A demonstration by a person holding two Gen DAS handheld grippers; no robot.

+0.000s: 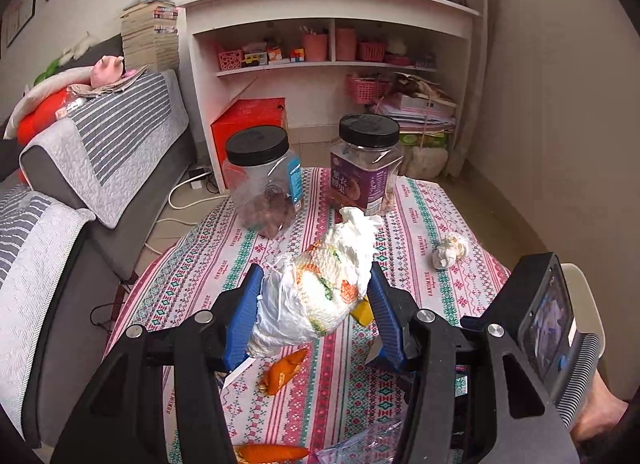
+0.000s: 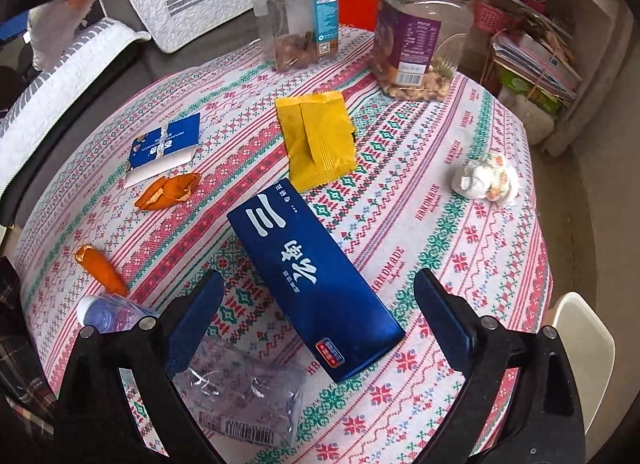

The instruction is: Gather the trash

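The left gripper (image 1: 312,304) pinches a crumpled tissue wad (image 1: 320,292), lifted clear of the tablecloth (image 1: 420,216); it looks light and soft, so a squeeze across its middle should do. The right gripper (image 2: 320,316) stands spread wide and empty, its jaws either side of the blue box (image 2: 316,280), which lies flat on the cloth. The box looks stiff, light and smooth, probably best gripped across its narrow width. Beyond the box lies a yellow packet (image 2: 320,140); right of the box, near the table edge, sits a second wad (image 2: 486,180).
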